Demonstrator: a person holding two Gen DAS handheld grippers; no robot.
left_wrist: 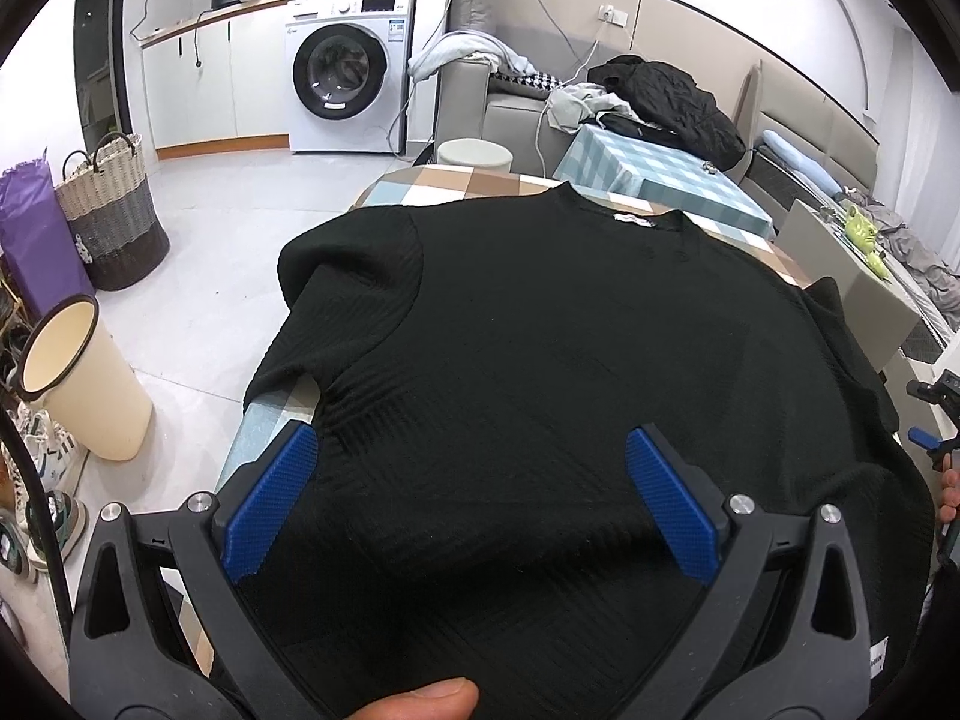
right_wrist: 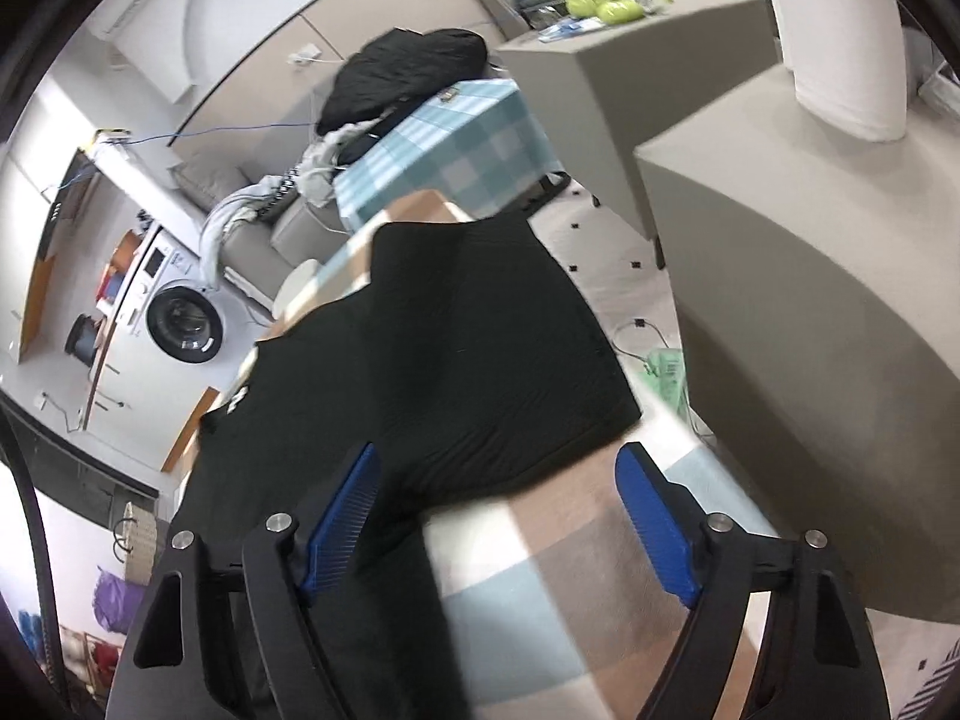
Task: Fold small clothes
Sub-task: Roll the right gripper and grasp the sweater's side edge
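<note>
the left hand-held gripper (left_wrist: pixel 471 468) hangs spread wide over the black sweater (left_wrist: pixel 570 348), pinching nothing. the right hand-held gripper (right_wrist: pixel 498 495) is spread too, one pad over the sweater's edge, the other over the checked cloth. the sweater lies flat on the desk (right_wrist: pixel 576 588), sleeves draping off.

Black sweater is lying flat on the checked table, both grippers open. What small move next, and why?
Probably bring the right gripper down onto the near edge of the black sweater and close. Its jaws are open and straddle that edge over the checked tablecloth, gripping nothing. The left gripper is open too, above the cloth, so nothing is held yet for a fold.
</note>
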